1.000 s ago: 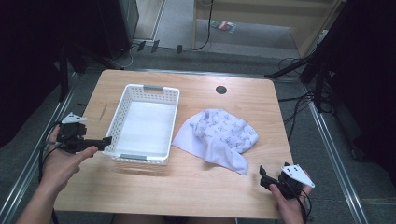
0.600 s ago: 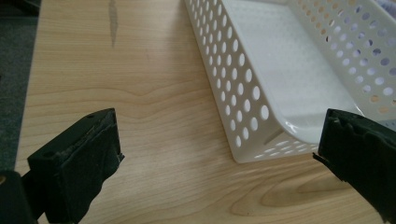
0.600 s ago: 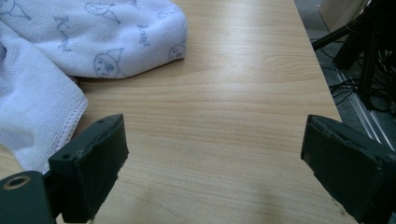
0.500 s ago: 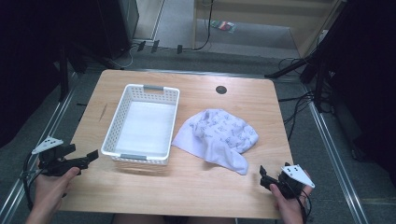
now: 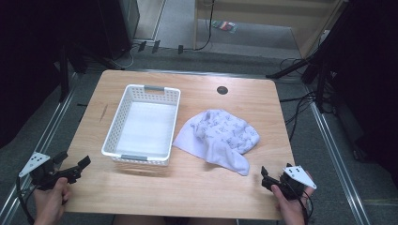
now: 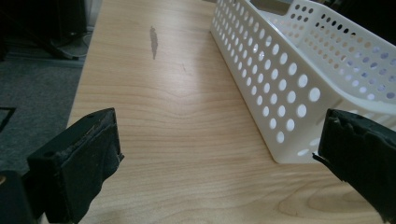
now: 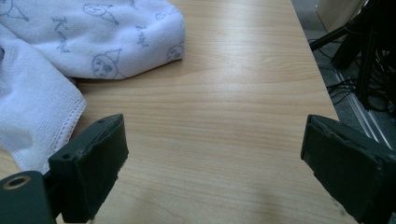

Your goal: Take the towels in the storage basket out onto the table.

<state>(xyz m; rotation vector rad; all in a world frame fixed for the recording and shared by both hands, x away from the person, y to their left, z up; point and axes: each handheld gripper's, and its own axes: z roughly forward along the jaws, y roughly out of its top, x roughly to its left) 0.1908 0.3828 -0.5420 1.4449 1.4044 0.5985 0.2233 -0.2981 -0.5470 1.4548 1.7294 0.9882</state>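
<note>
basket (image 5: 142,123) mid-left | towel (image 5: 219,137) centre-right | near edge bare

One wooden table (image 5: 197,187) carries one white perforated plastic basket (image 5: 143,124) toward its left edge and one white printed towel (image 5: 218,138) toward its right edge. Two handheld grippers: the left gripper (image 5: 77,168) at the near-left corner, the right gripper (image 5: 267,179) at the near-right corner.

The wooden worktop (image 5: 197,180) has a small dark round hole (image 5: 222,90) near its far edge and a dark streak (image 6: 153,41) on its left side; grey floor (image 5: 187,28) lies all around it; black cables (image 5: 300,110) run on the floor at the right
</note>
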